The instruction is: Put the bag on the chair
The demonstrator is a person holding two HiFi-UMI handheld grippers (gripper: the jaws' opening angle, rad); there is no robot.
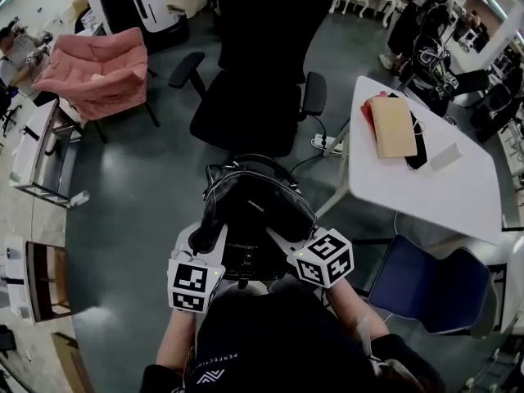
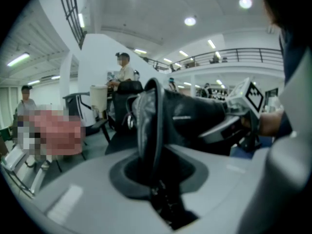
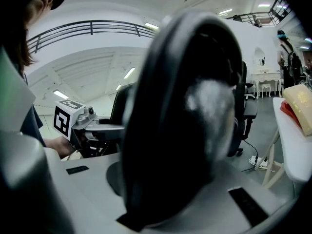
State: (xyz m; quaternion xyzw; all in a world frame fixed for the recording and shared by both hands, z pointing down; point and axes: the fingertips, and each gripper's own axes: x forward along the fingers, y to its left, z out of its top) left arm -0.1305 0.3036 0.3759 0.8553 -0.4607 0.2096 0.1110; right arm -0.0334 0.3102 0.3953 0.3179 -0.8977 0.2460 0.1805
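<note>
**Head view, with both gripper views.** The bag [image 1: 255, 211], black and smooth-skinned, was held off the floor at lower centre of the frame, between the left gripper [image 1: 206, 237] and the right gripper [image 1: 286, 242].

- **Grippers.** The left jaws were drawn narrow and clamped on a thin upright strap [image 2: 148, 126] or edge band of the bag. The right jaws were likewise narrow, pressed on a thick rounded part of the bag that filled the right gripper view.
- **Chairs.** The black chair [image 1: 246, 109] stood at upper centre, just beyond the bag, its seat bare, and was judged the likely goal. A pink chair [image 1: 94, 72] at upper left and a blue chair [image 1: 426, 289] at lower right were also shown.
- **Handling.** The bag was judged soft and only partly stiff, since its body bulged between the two grips, and moderate weight was inferred. The leather-like skin was judged slippery. A hold on the strap and on a padded fold was therefore considered safer than one on a flat panel. No fragile part was seen. Support from both sides was judged necessary to keep the bag level when it was lowered onto the seat.
</note>
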